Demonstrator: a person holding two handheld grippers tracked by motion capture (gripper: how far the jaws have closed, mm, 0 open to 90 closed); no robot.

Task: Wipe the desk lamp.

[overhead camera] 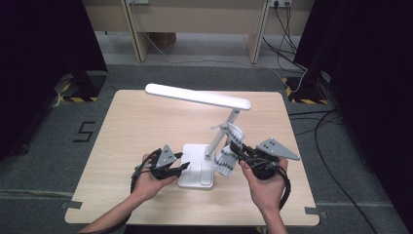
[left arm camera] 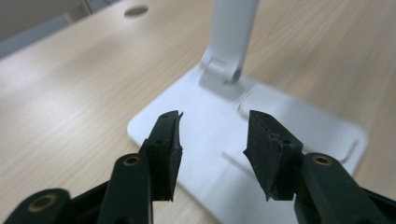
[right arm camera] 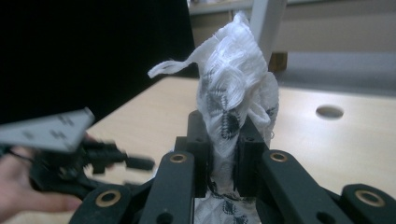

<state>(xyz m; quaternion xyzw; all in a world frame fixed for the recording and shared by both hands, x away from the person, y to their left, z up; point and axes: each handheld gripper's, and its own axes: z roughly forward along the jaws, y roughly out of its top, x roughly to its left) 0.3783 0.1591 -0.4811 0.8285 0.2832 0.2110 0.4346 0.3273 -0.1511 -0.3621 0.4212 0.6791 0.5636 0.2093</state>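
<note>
The left gripper (overhead camera: pixel 181 162) hovers at the left edge of the flat white plastic base of a desk lamp (left arm camera: pixel 299 126), its jaws spread with nothing between them, the base lying just beyond and below their tips on the pale wooden counter (overhead camera: pixel 136 122). The right gripper (right arm camera: pixel 223 154) has its jaws pinched on a crumpled white cloth with dark printed marks (right arm camera: pixel 233 84), which bunches up above the jaws and hangs below them, beside the lamp's slanted stem (overhead camera: pixel 221 134).

jaws apart, empty | over white lamp base (left arm camera: pixel 299 130) | wooden table (left arm camera: pixel 70 93)
</note>
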